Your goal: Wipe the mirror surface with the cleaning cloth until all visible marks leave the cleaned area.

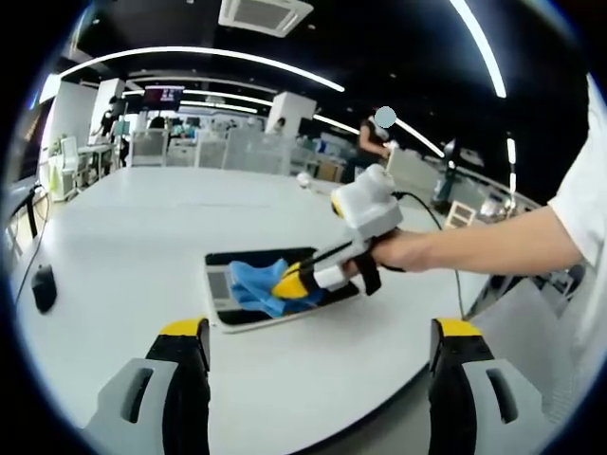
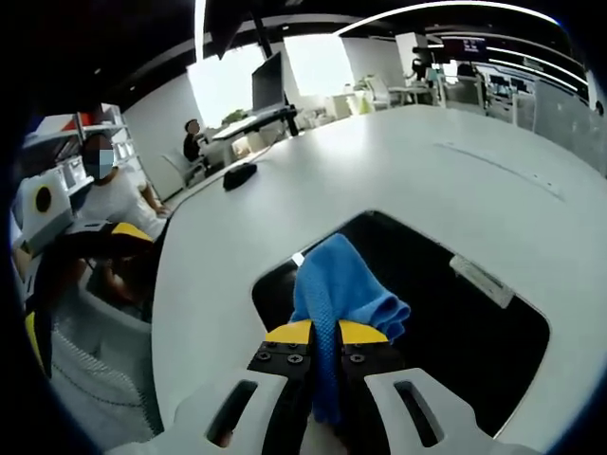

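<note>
Right gripper [image 2: 325, 334]: my jaws clamp the blue cleaning cloth [image 2: 340, 284], pressed onto the mirror [image 2: 474, 332] for wiping | left gripper [image 1: 318, 332]: jaws apart, empty, held back off the table edge | mirror flat on white table [image 1: 142, 227] | nearby: black mouse [image 1: 44, 287], well clear; nothing obstructs.

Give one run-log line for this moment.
right gripper: shut on blue cloth | cloth on mirror | left gripper: open, apart

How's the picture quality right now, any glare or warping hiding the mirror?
Left gripper view: sharp; fisheye bends the table edges; mirror looks dark, no glare. Right gripper view: windows blown out; mirror near black; cloth crisp, clamped in the right tongs.
</note>
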A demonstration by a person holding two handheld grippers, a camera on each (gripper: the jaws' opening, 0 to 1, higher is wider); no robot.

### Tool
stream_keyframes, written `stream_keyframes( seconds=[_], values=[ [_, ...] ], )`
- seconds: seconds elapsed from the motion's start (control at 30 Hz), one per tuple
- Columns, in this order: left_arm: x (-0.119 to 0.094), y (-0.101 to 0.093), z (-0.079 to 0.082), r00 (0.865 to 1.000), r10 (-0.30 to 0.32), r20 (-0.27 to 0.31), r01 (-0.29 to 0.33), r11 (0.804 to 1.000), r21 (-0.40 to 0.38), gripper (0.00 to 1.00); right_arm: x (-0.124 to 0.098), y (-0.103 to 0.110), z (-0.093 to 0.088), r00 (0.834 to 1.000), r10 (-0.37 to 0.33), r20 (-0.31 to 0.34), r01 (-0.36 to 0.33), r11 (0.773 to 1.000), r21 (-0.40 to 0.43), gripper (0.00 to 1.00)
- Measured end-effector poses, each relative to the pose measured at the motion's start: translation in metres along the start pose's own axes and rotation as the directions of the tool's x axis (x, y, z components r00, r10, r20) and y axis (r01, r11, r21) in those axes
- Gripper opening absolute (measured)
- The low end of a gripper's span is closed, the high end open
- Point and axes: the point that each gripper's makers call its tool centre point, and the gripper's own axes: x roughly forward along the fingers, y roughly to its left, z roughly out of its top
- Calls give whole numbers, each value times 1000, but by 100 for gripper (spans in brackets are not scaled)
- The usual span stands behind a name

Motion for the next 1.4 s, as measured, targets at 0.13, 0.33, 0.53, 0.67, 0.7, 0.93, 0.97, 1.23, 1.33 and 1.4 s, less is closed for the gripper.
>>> stream_keyframes(
  seconds=[0.13,0.33,0.53,0.67,0.7,0.93,0.97,1.23,1.33,1.4],
  values=[
    [0,0,0,1000,4,1,-4,1000,5,97,-2,5,-2,1000,2,-3,-2,1000,-4,3],
    [-1,1,-1,1000,10,-6,-10,1000,14,97,-4,10,-5,1000,10,-8,-11,1000,-19,3],
    [-1,1,0,1000,11,-4,-11,1000,15,97,-5,13,-7,1000,16,-13,-16,1000,-21,3],
    [-1,1,-1,1000,10,-5,-10,1000,13,96,-6,14,-9,1000,19,-16,-20,1000,-24,3],
    [-1,1,-1,1000,9,-5,-9,1000,13,96,-7,15,-9,1000,21,-18,-21,999,-25,3],
    [-1,1,-1,1000,7,-5,-7,1000,12,96,-8,19,-11,999,28,-21,-28,999,-26,3],
    [-1,1,-1,1000,7,-5,-7,1000,12,96,-8,20,-11,999,28,-20,-29,999,-27,3],
    [-1,1,0,1000,10,-2,-10,1000,11,96,-8,20,-12,999,28,-26,-29,999,-37,3],
    [-1,1,0,1000,12,-2,-12,1000,11,96,-8,21,-12,999,27,-28,-28,999,-45,3],
    [-1,1,0,1000,12,-2,-12,1000,11,96,-8,20,-12,999,28,-29,-30,998,-46,3]
  ],
)
